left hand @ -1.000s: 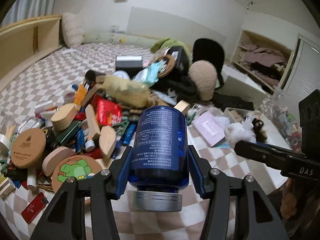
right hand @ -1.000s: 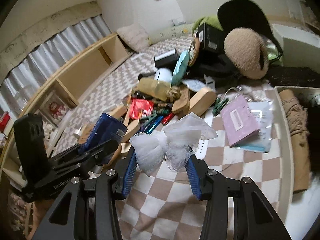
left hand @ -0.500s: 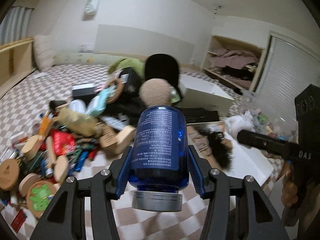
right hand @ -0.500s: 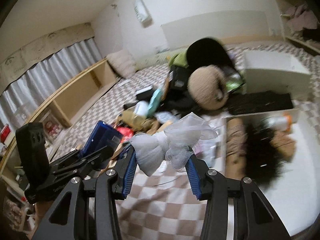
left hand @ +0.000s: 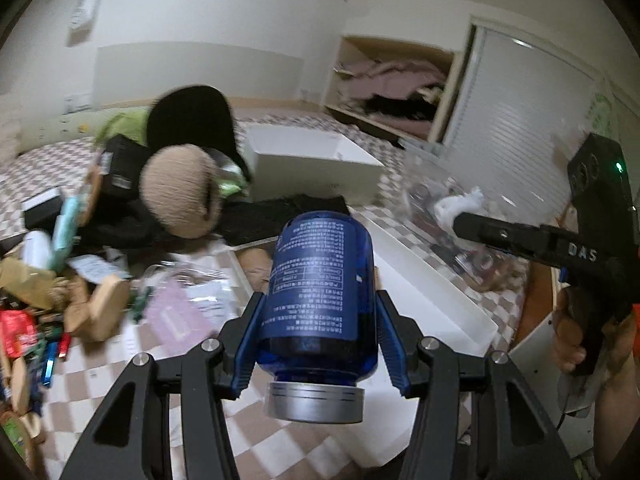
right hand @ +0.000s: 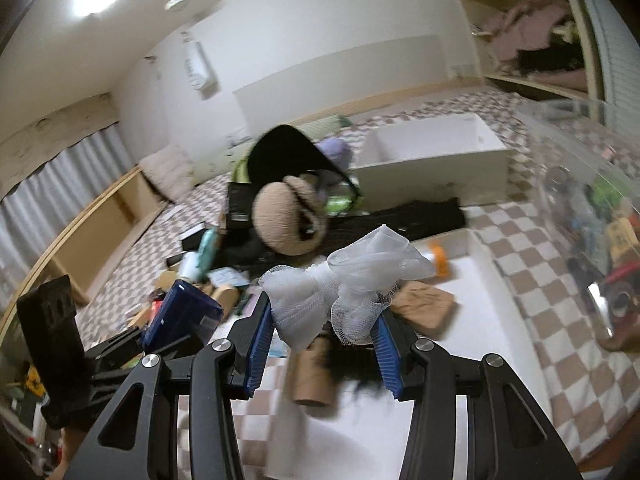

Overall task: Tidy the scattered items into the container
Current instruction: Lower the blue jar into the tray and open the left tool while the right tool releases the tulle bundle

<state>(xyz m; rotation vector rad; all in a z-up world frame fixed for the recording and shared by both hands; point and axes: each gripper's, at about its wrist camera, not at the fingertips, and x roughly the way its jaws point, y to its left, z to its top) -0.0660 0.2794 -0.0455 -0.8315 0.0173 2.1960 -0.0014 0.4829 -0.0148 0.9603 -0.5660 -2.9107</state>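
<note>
While clamped in the left gripper (left hand: 320, 316), blue bottle (left hand: 320, 280) with silver cap, right gripper (right hand: 324, 320) pinching white mesh bundle (right hand: 344, 280)

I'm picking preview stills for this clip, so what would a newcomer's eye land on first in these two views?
First, the blue bottle with a silver cap, clamped cap-toward-camera in the left tool at the centre of the left view. Next, the white mesh bundle pinched in the right tool, held above the white tray on the checkered bedspread. Behind both, a tan plush ball sits beside the cluttered heap.
</note>
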